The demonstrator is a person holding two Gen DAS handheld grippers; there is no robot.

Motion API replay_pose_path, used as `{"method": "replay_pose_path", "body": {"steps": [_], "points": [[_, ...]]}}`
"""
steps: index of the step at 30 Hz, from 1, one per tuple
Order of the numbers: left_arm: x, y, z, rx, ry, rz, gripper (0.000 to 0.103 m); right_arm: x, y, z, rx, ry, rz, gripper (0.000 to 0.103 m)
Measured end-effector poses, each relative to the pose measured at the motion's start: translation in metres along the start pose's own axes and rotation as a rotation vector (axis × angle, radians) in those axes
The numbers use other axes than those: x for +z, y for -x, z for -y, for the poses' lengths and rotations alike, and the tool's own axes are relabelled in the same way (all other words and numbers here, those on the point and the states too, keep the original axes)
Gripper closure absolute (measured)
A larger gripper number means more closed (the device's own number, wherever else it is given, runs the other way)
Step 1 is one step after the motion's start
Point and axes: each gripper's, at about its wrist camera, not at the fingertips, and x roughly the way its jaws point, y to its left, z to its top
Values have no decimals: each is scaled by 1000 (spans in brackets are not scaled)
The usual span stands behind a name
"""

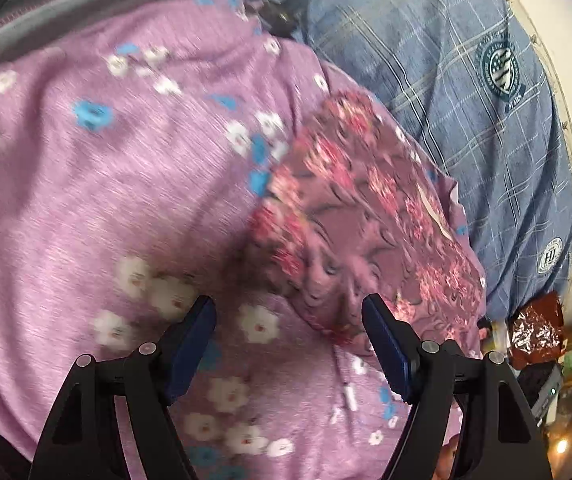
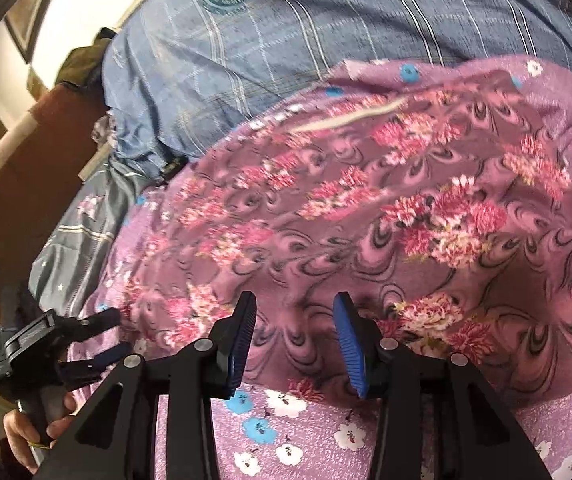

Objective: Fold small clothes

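The rose-patterned garment point(image 2: 386, 208) lies on the lilac flowered cloth point(image 1: 106, 184), at 1 o'clock from the left tongs point(image 1: 289, 312). Both tongs are released and empty; the right tongs point(image 2: 296, 308) hover over its near hem. Pinch one layer at the hem edge, then fold evenly.

We see a bed covered by a lilac floral sheet point(image 1: 86, 200), with a blue plaid cover point(image 1: 466, 80) lying beyond it. A white wall point(image 1: 558, 40) rises behind, and a framed picture point(image 2: 26, 20) hangs on it.
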Motion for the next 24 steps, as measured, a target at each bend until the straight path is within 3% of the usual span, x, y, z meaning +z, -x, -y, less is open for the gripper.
{"method": "replay_pose_path", "body": {"steps": [6, 8, 10, 14, 15, 17, 21, 23, 24], "points": [[11, -14, 1, -25, 60, 35, 29, 1, 6, 1, 69, -9, 46, 62], [14, -17, 4, -60, 71, 47, 29, 1, 4, -6, 93, 20, 61, 70], [16, -23, 6, -83, 73, 79, 34, 0, -2, -16, 91, 66, 67, 81], [16, -38, 15, -80, 18, 112, 69, -5, -26, -31, 68, 105, 13, 83], [15, -42, 16, -70, -6, 115, 73, -7, -33, -32, 51, 111, -15, 83], [14, -51, 15, -59, -28, 113, 73, -12, -48, -33, 8, 126, -66, 84], [18, -62, 6, -123, 24, 115, 70, -13, -47, -34, 13, 133, -50, 84], [22, -66, 7, -139, 16, 112, 71, -13, -48, -32, 23, 122, -52, 84], [23, -67, 8, -141, 11, 113, 76, -13, -48, -32, 26, 121, -53, 84]]}}
